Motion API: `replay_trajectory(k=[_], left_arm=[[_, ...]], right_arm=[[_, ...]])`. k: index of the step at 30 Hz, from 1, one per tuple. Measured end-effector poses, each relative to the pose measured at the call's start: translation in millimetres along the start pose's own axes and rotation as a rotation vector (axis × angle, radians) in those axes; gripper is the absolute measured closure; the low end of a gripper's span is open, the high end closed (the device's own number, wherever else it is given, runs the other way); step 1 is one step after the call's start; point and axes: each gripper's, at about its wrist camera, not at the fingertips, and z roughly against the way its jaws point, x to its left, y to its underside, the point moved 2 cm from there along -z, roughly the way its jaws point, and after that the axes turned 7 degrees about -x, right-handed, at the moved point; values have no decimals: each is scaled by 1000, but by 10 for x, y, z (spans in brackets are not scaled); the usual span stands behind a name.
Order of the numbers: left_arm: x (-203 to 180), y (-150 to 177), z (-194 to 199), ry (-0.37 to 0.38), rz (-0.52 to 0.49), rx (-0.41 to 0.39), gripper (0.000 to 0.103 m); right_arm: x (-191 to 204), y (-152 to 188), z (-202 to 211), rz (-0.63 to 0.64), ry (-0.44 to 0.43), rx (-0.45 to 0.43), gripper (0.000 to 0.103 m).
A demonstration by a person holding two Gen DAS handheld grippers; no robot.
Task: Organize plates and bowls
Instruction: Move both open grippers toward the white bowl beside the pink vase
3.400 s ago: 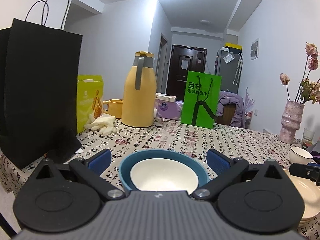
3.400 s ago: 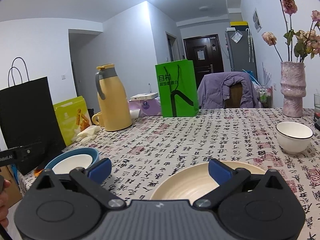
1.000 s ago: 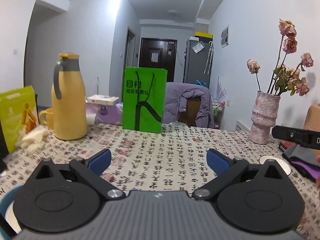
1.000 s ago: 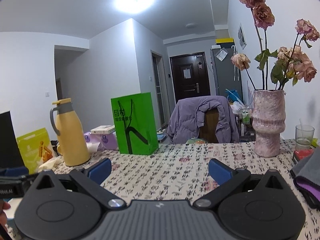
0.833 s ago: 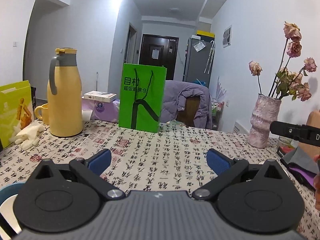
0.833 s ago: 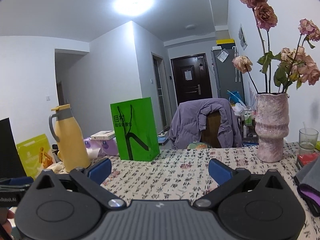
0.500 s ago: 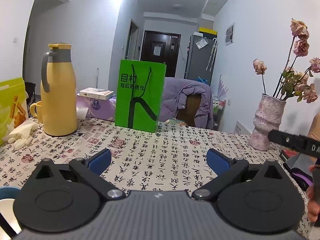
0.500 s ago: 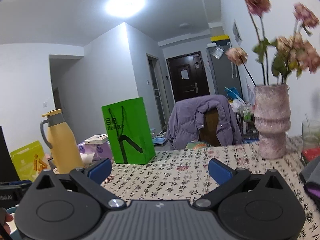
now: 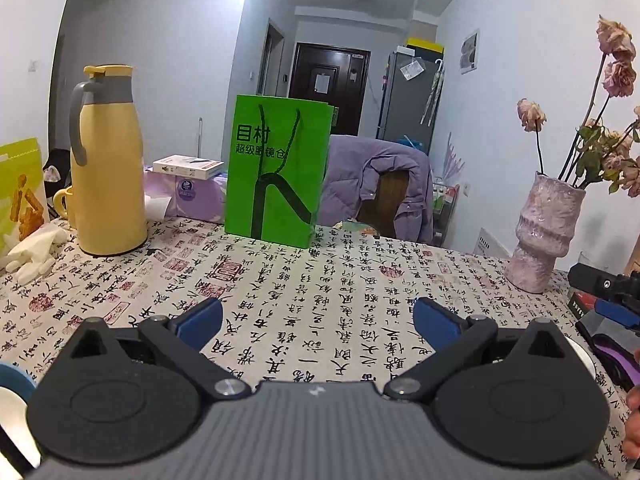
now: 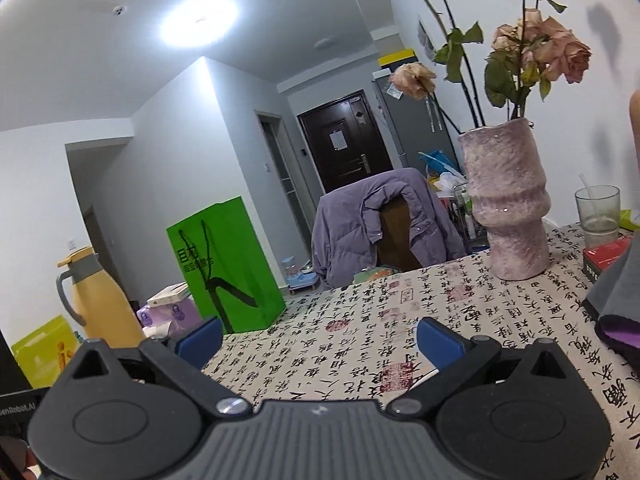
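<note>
My left gripper [image 9: 318, 322] is open above the patterned tablecloth [image 9: 320, 280], with nothing between its blue fingertips. At the far left edge of the left wrist view, a sliver of the blue bowl [image 9: 14, 376] shows with a white bowl [image 9: 8, 398] inside it. A pale rim [image 9: 581, 354], perhaps the small white bowl, peeks out behind the gripper's right side. My right gripper [image 10: 319, 340] is open too, tilted upward and empty; a thin white rim [image 10: 426, 378] shows by its right finger. The beige plate is out of view.
A green paper bag [image 9: 276, 172] and a yellow thermos [image 9: 108, 160] stand at the back. A pink vase [image 10: 506, 200] of dried roses, a glass [image 10: 598, 212], a red box [image 10: 604, 260] and a grey-purple cloth [image 10: 618, 300] sit at the right.
Both grippers have swung right, away from the stacked bowls and the beige plate. The right gripper has tilted upward over the last second. Both stay open.
</note>
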Motion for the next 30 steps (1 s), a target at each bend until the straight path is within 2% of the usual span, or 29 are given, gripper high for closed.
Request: replay_trajectory(k=[9,15,19,30], left_arm=[[-224,-64,-98,30,-33,10,0],[-470,-69,-220,59,-71,31,0],[-657,-66,-319,91,-86,62,0],[-1144,26,-519,150,-124,133,0]], right_arm=[[-97,-21,25,-22,28,-13,0],[-283,-28,-17,-49,101,-9,0],[-427,-66,-3,-63,185,7,0],[-881,-136,19,-142,332,114,0]])
